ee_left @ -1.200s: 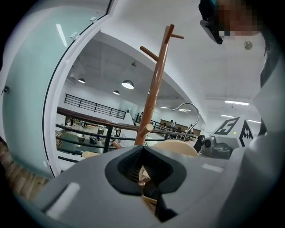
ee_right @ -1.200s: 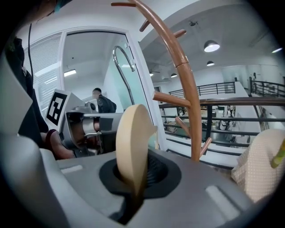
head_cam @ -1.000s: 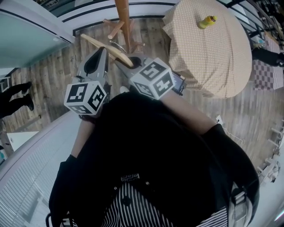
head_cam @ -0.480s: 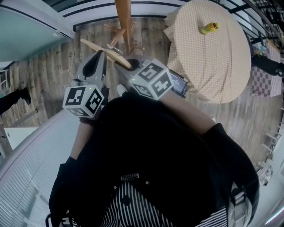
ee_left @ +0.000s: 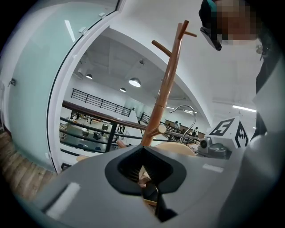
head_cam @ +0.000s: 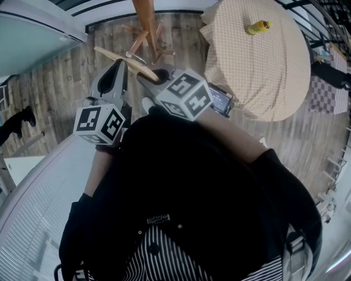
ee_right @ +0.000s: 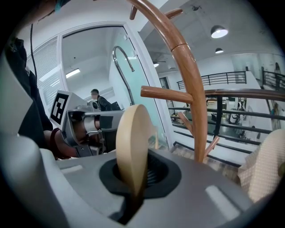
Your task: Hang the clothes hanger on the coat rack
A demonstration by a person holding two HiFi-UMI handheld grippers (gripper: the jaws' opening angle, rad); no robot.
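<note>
Now my right gripper (ee_right: 132,198) holds its jaws clamped on the hanger (ee_right: 131,142). My left gripper (ee_left: 149,192) jaws pinch it too, near the coat rack (ee_right: 196,89).

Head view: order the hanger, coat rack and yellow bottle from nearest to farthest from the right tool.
1. Hanger, gripped in the right tool.
2. Coat rack, just ahead.
3. Yellow bottle, on the table at right.

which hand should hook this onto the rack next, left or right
Probably right: the right tool is shut on the pale wooden clothes hanger, its metal hook up near the brown wooden coat rack. The left tool's grip is unclear.
</note>
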